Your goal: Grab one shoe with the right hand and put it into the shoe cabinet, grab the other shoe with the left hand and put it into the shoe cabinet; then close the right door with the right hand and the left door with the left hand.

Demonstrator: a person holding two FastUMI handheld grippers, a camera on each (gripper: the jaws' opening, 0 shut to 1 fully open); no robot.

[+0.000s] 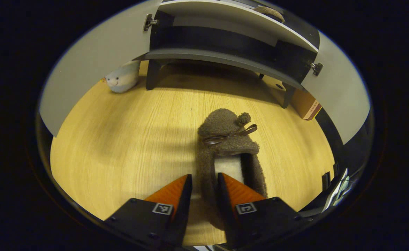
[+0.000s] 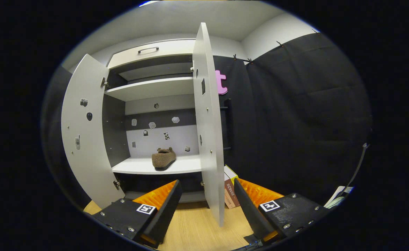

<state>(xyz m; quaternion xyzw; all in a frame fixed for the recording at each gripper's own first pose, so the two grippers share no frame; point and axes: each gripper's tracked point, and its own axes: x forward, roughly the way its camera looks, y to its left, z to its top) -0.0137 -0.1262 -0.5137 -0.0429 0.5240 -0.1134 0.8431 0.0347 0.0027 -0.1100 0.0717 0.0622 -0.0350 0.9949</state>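
Left gripper (image 1: pixel 205 181): seen at the bottom centre of the left gripper view, its jaws narrowed about the near side wall of the heel of a brown fleecy shoe (image 1: pixel 227 146); whether both fingers actually pressed on the wall could not be told.

Shoe on floor: found at the lower centre of that view, lying on the pale wooden floor (image 1: pixel 120 139), toe pointed away toward the cabinet, a small bow and pompom shown on its upper.

Soft toy (image 1: pixel 122 79): placed at the upper left of the left gripper view, beside a dark cabinet leg.

Right gripper (image 2: pixel 207 195): shown at the bottom of the right gripper view, jaws spread wide and nothing held, the near edge of the right door (image 2: pixel 207 122) seen between the fingers.

Small box (image 2: pixel 230 190): stood on the floor just right of that door's lower edge, in the lower centre of the frame.

Left door (image 2: pixel 84 139): swung open at the left of the right gripper view.

Shoe cabinet (image 2: pixel 152 90): seen open at the centre left of the frame, with pale shelves and a dark interior.

Second shoe (image 2: pixel 163 158): rested on the lower shelf (image 2: pixel 134 165), centre of the right gripper view, well inside the cabinet.
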